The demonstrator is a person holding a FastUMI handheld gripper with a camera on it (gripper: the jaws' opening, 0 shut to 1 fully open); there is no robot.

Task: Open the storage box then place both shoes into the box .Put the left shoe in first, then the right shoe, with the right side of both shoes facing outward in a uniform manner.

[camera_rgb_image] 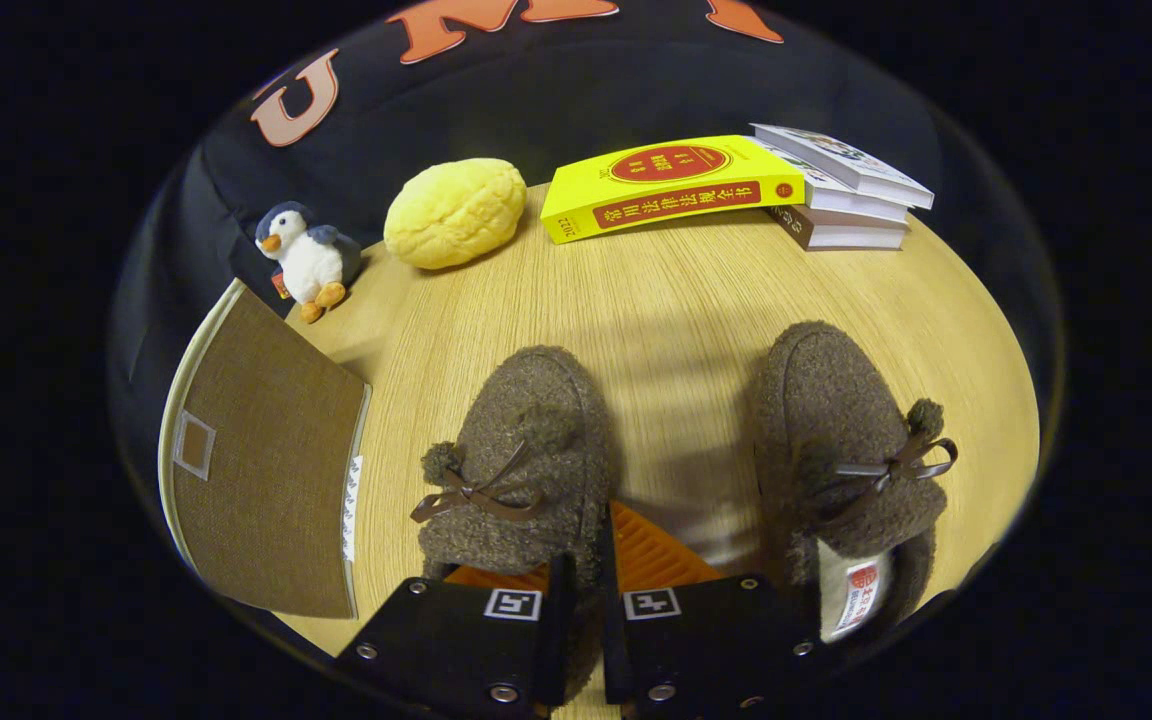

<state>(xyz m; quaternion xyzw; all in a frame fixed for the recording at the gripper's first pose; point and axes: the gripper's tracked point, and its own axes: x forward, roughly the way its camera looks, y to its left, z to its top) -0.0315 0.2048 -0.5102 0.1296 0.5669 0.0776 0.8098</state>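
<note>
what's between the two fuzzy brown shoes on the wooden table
In the gripper view, only bare wooden table lies between the left fuzzy brown shoe and the right one. The gripper pinches the left shoe's heel wall.

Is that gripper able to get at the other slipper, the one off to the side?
Probably not right away: the gripper looks shut on the near slipper. The other slipper lies apart on bare table, nothing blocking it.

"2022" and "常用法律法规全书" on the spine of the yellow book (pixel 671 190), beyond the shoe (pixel 526 440) pinched in the tool (pixel 581 575).
</note>
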